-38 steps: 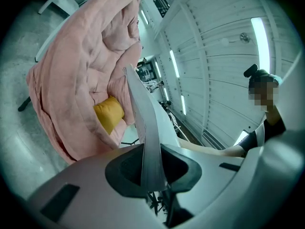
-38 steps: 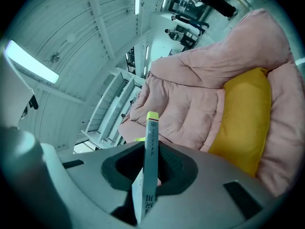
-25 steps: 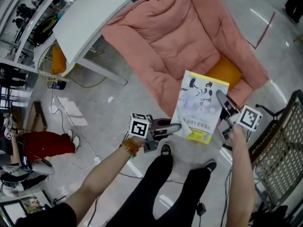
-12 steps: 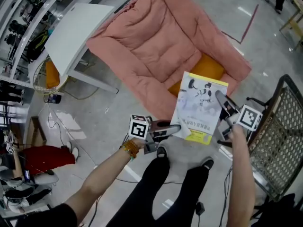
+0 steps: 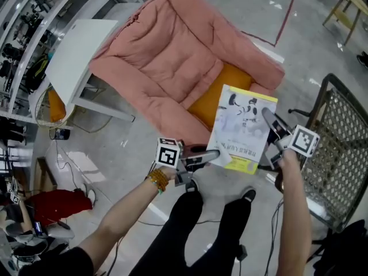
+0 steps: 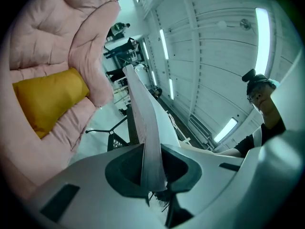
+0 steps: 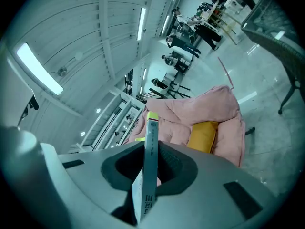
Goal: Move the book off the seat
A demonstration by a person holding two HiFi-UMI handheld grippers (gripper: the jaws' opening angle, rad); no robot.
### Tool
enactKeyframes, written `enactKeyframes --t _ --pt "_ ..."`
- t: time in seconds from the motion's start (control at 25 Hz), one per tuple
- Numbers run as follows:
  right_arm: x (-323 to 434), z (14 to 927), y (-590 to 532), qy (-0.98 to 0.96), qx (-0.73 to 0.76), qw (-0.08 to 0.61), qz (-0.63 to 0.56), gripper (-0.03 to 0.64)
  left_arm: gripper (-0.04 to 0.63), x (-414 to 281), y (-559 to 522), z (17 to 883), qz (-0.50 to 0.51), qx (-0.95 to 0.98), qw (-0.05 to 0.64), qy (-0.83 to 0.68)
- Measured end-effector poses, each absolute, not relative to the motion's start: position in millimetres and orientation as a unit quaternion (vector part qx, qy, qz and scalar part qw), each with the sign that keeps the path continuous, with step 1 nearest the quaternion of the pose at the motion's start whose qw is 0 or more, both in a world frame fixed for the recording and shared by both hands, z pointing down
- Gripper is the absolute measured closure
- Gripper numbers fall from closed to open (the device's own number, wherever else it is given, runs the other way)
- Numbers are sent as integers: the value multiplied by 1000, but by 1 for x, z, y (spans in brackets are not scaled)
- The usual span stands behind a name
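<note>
A thin book (image 5: pixel 242 129) with a pale cover and yellow edge hangs in the air in front of the pink padded seat (image 5: pixel 172 62). My left gripper (image 5: pixel 214 154) is shut on its lower left corner. My right gripper (image 5: pixel 268 118) is shut on its right edge. In the left gripper view the book's page edge (image 6: pixel 148 142) stands clamped between the jaws. The right gripper view shows the book's spine (image 7: pixel 149 171) pinched the same way. A yellow cushion (image 5: pixel 221 94) lies on the seat, partly behind the book.
A white table (image 5: pixel 72 53) stands left of the seat. A dark mesh chair (image 5: pixel 339 148) is at the right. My legs (image 5: pixel 195 234) and the grey floor with cables (image 5: pixel 86 165) are below. Red tape (image 5: pixel 282 22) marks the floor beyond the seat.
Both grippers hold the book as before. The seat and table have slid up and left in the head view, so the book now hangs further from the seat, and the mesh chair shows more.
</note>
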State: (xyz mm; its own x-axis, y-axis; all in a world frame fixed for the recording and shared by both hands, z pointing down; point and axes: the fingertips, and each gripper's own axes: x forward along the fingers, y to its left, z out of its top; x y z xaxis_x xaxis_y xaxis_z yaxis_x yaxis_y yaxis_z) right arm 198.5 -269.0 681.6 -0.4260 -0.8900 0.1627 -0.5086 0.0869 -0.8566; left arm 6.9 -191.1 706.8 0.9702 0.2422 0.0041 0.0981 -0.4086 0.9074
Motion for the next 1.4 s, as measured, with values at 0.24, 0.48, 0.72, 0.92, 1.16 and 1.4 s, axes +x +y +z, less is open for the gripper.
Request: enactKeyframes --t 0.24,0.48,0.72,0.92,1.16,1.4 --pt "241 671 -233 696 -507 226 -455 543 523 48 -164 699 80 832 534 126" --pt "282 652 -202 692 -499 267 -449 543 523 95 -138 690 90 828 533 151" --pt "332 641 -156 676 -533 264 -435 543 523 137 -106 677 103 822 530 180" --pt "370 610 -109 670 -538 284 -425 543 523 177 -66 650 106 818 529 200" --pt "402 607 -74 652 -556 303 -416 543 523 208 -42 649 116 813 527 219" --pt "454 618 -21 630 -593 288 -410 543 523 252 -5 651 129 806 527 238"
